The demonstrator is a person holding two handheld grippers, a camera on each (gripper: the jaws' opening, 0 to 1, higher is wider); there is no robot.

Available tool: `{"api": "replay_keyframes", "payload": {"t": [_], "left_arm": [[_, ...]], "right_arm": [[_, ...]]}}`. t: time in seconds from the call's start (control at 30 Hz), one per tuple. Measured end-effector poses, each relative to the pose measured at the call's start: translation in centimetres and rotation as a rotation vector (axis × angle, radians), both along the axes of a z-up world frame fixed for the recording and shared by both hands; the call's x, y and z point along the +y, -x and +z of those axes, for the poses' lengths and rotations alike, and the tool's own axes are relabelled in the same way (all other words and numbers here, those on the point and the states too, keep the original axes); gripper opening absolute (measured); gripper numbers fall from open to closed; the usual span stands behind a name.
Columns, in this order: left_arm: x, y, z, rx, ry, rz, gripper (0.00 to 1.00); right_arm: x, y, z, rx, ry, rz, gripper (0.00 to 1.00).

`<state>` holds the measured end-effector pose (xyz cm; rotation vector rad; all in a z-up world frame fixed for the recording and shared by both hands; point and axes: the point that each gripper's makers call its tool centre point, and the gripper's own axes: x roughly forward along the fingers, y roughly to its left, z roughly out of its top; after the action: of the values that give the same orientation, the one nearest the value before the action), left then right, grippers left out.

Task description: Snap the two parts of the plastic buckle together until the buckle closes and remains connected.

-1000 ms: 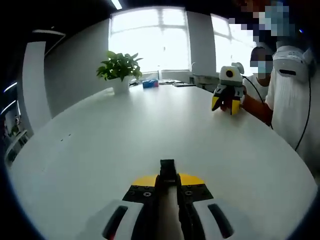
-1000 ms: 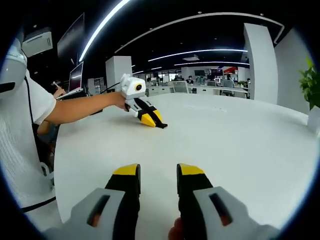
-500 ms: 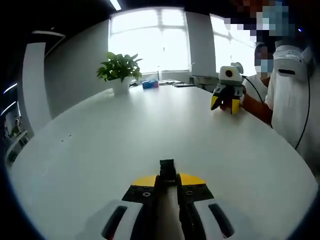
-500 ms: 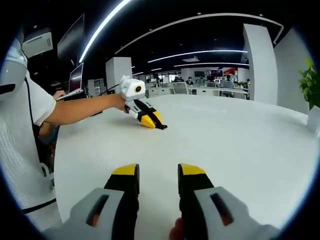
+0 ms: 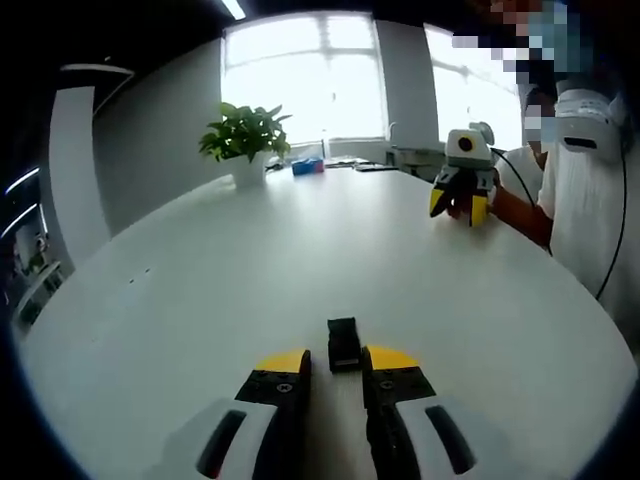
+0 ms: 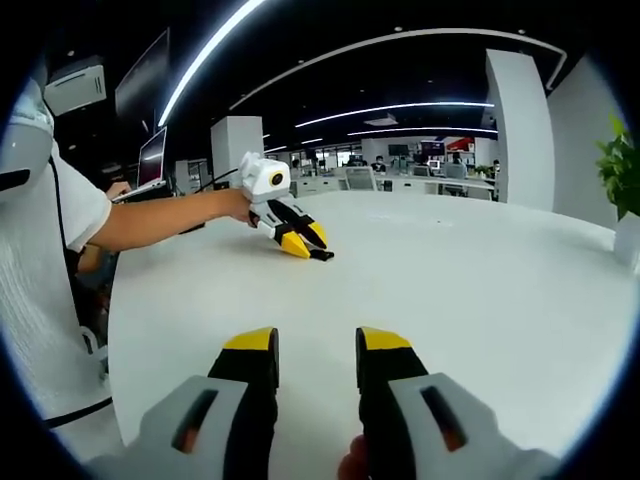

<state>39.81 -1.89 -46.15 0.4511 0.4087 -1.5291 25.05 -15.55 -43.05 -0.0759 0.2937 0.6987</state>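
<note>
In the left gripper view, the left gripper (image 5: 333, 372) is sitting low over the white table (image 5: 200, 290) with its jaws parted, gripping nothing. The black buckle (image 5: 343, 343) is lying on the table just beyond the yellow fingertips (image 5: 283, 362), in line with the gap between them; whether it is touching them cannot be told. Farther across the table from the buckle, the right gripper (image 5: 459, 203) is resting near the edge, held by a person's hand, with a white sleeve behind it. Farthest from the buckle, a potted plant (image 5: 245, 142) is standing by the bright window.

In the right gripper view, the right gripper (image 6: 315, 350) is hanging released, jaws apart and empty. Beyond it, the left gripper (image 6: 300, 244) is pointing down at the table with the buckle (image 6: 321, 255) just at its tips.
</note>
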Motion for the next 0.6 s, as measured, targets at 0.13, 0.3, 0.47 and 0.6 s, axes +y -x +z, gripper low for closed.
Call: {"api": "replay_keyframes", "payload": {"t": [0.13,0.3,0.47,0.6], "left_arm": [[0.03,-0.02,-0.02,0.008,0.012,0.012,0.20],[0.14,0.19,-0.08,0.038,0.013,0.024,0.32],[0.15,0.16,0.00,0.010,0.010,0.023,0.32],[0.23,-0.12,0.03,0.002,0.015,0.066,0.31]], "right_arm": [[0.01,0.01,0.04,-0.001,-0.002,0.002,0.30],[-0.02,-0.02,0.06,-0.003,-0.003,0.002,0.30],[-0.04,-0.05,0.07,-0.004,-0.003,0.001,0.30],[-0.03,-0.03,0.07,-0.004,-0.003,0.002,0.30]]}}
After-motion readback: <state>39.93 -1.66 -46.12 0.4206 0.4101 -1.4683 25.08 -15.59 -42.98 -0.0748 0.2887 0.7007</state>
